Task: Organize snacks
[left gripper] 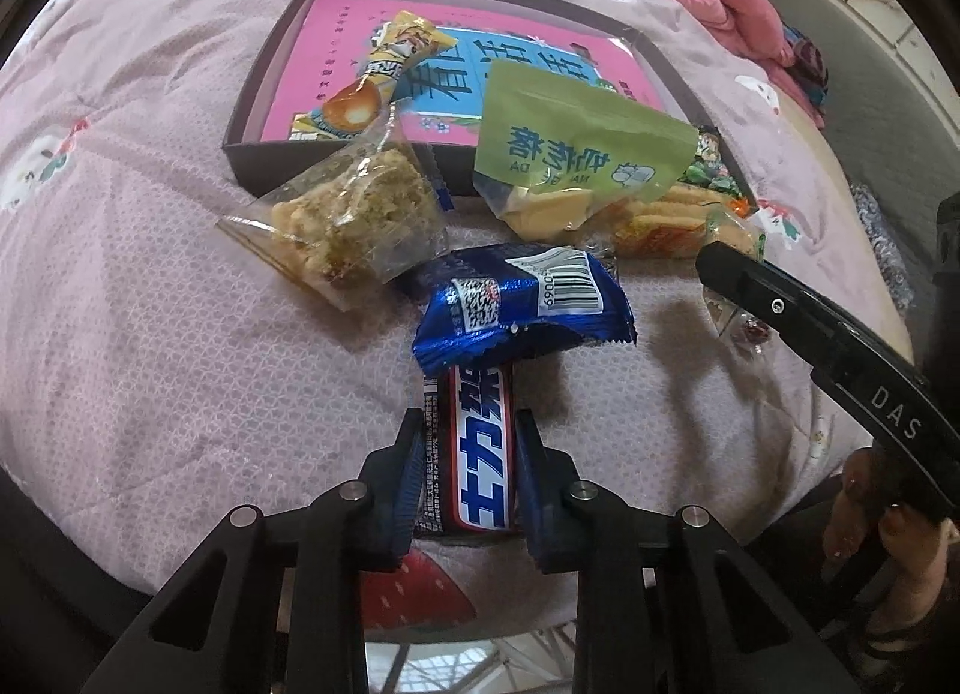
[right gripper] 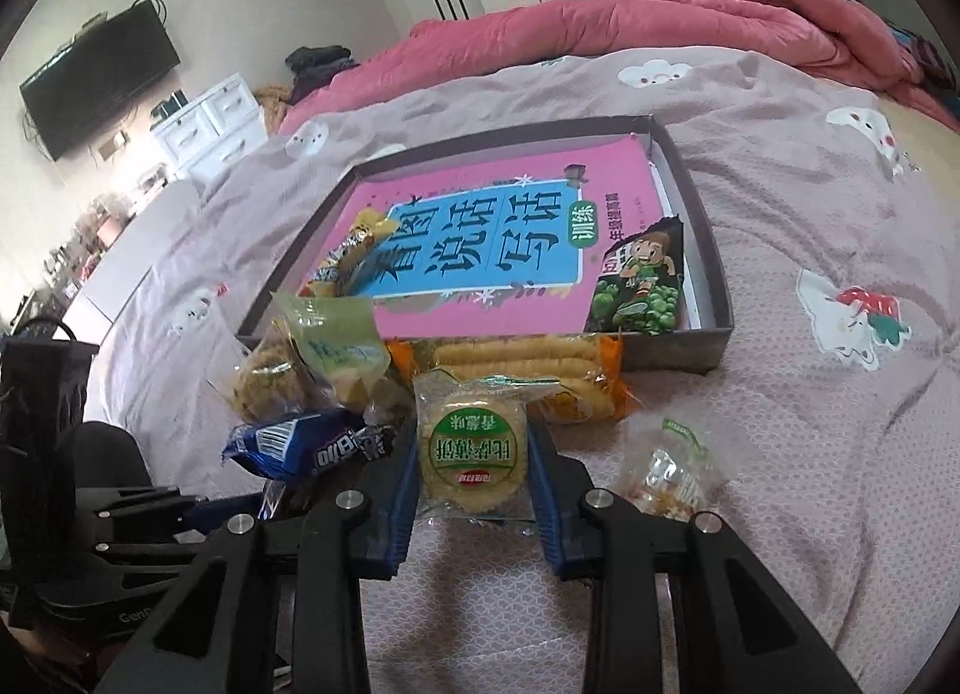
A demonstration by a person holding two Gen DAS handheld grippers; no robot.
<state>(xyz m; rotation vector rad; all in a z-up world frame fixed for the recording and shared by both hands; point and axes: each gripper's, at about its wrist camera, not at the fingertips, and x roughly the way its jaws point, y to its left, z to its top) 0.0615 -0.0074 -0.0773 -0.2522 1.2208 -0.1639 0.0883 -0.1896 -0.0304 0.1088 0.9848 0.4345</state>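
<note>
My left gripper (left gripper: 471, 418) is shut on a brown, blue and white chocolate bar (left gripper: 480, 454) lying on the bedspread. The bar's far end is hidden under a blue foil packet (left gripper: 522, 304). My right gripper (right gripper: 475, 433) is shut on a clear packet with a round cracker and a green label (right gripper: 474, 454), held a little above the bedspread. Beyond both stands a dark shallow box (right gripper: 714, 304) lined with a pink book. In it lie a yellow snack (right gripper: 354, 256) and a green pea packet (right gripper: 642, 280).
In front of the box lie a clear packet of crumbly cake (left gripper: 354, 214), a green pouch (left gripper: 576, 154), an orange biscuit pack (right gripper: 522, 370) and a small clear packet (right gripper: 666, 472). A pink quilt (right gripper: 690, 10) is heaped behind the box. A hand (left gripper: 864, 502) shows at lower right.
</note>
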